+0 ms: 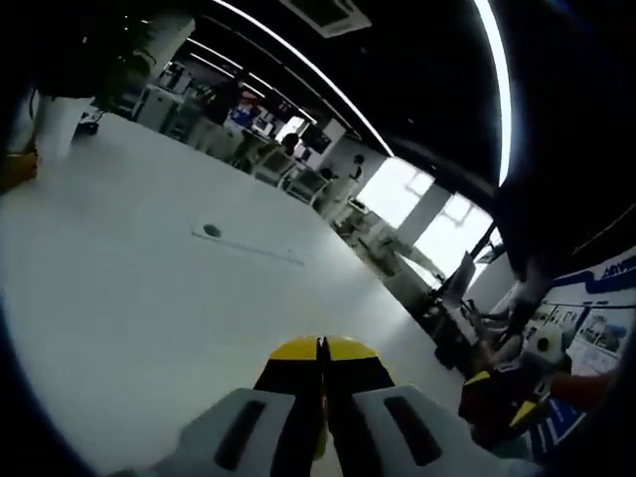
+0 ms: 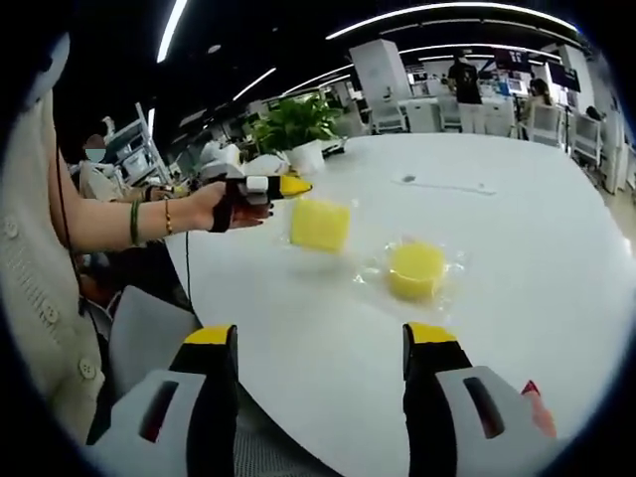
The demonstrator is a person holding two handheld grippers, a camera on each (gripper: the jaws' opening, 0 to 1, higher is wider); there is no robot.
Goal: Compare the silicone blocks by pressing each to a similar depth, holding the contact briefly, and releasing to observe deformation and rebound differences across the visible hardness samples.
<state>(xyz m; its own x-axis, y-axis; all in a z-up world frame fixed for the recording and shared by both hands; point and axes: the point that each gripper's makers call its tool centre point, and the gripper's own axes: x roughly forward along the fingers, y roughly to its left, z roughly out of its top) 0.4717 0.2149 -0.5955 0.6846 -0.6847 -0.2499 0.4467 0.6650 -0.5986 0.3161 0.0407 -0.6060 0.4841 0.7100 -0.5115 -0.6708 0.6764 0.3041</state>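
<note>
1. Left gripper view: left gripper (image 1: 321, 348) has its yellow-tipped jaws pressed together with nothing between them. It hangs over bare white table (image 1: 149, 298). No blocks lie ahead of it here. A small dark spot (image 1: 211, 231) sits far out on the tabletop. The right gripper (image 1: 497, 397) shows at lower right edge, dim and hard to read.

2. Right gripper view: right gripper (image 2: 323, 343) has jaws spread wide and is empty, hovering at the near table edge. The round block (image 2: 416, 269) lies ahead, roughly between the jaw lines, on a clear film wrapper (image 2: 452, 260). The square block (image 2: 320, 224) lies beyond it to the left, apart from the round one.

3. Same view: the left gripper, held in the person's hand (image 2: 221, 206), points its tip near the square block's upper left edge. Contact cannot be told. A potted plant (image 2: 295, 124) stands behind at the far table edge.

4. Risks, as judgement: the square block looks slightly blurred and may slide under an off-centre push, spoiling the depth match. The film under the round block could skid or cling to a jaw on release, masking rebound. Blocks near the table edge might get nudged off.
</note>
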